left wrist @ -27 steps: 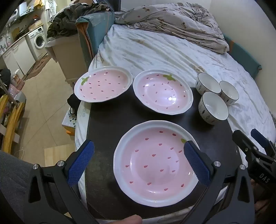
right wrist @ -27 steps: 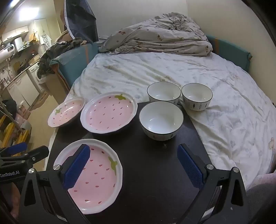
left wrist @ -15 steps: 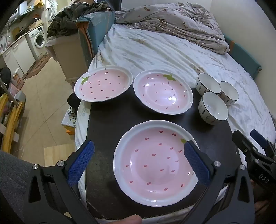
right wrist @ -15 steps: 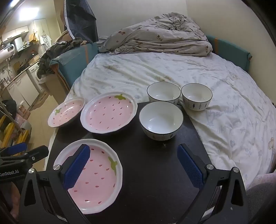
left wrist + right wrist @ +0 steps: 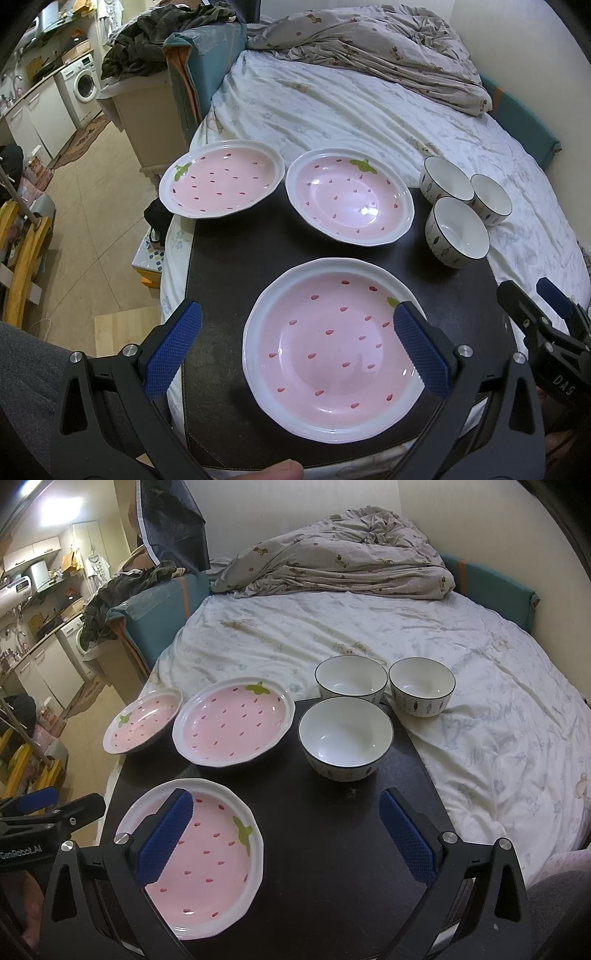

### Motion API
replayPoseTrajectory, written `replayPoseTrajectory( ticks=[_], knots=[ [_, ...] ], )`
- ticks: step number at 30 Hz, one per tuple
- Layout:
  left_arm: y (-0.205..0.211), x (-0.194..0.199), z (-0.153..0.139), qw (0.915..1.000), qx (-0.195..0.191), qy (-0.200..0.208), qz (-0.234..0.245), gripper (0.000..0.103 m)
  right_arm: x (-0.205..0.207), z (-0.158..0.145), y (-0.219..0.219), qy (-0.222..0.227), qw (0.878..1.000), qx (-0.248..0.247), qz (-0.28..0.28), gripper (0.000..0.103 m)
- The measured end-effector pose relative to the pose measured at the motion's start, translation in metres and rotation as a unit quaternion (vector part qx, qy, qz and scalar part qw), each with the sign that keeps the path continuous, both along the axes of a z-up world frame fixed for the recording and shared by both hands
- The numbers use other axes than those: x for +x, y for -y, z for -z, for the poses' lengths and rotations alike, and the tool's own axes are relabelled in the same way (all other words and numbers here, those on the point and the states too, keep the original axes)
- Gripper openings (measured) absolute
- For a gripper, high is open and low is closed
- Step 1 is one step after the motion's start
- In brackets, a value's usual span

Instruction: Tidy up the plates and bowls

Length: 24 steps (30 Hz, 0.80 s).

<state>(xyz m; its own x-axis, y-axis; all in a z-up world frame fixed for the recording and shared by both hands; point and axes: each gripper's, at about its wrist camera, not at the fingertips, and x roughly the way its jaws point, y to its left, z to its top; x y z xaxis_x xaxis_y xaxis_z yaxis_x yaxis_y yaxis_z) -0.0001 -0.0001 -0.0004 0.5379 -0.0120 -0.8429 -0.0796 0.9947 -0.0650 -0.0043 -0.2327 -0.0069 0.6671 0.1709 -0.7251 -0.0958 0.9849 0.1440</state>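
Observation:
Three pink strawberry plates lie on a dark table [image 5: 229,266]: a near plate [image 5: 334,349], a far middle plate [image 5: 349,195] and a far left plate [image 5: 221,179] overhanging the table edge. Three white bowls stand at the right: a near bowl [image 5: 345,736] on the table, two more [image 5: 351,677] [image 5: 421,685] behind it at the bed's edge. My left gripper [image 5: 295,347] is open and empty above the near plate. My right gripper [image 5: 284,832] is open and empty over the table, right of the near plate [image 5: 199,853].
A bed [image 5: 369,627] with a rumpled duvet [image 5: 332,568] lies behind and right of the table. A floor [image 5: 92,221] drops off at the left, with a cabinet [image 5: 147,107] and a washing machine [image 5: 85,81] beyond.

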Motion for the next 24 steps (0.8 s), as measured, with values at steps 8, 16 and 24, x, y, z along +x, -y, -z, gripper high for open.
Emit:
replayPoseTrajectory(
  ticks=[8, 16, 24],
  knots=[
    [-0.0009, 0.0001, 0.0009, 1.0000, 0.002, 0.000, -0.001, 0.102, -0.0029, -0.0021, 0.0029, 0.001, 1.000, 0.007, 0.002, 0.102],
    [0.0006, 0.0002, -0.0012, 1.0000, 0.002, 0.002, 0.000, 0.102, -0.0005, -0.0016, 0.0035, 0.002, 1.000, 0.004, 0.005, 0.102],
    [0.0000, -0.0002, -0.0013, 1.0000, 0.000, 0.001, -0.003, 0.102, -0.0001, -0.0028, 0.0039, 0.002, 1.000, 0.003, 0.004, 0.102]
  ],
)
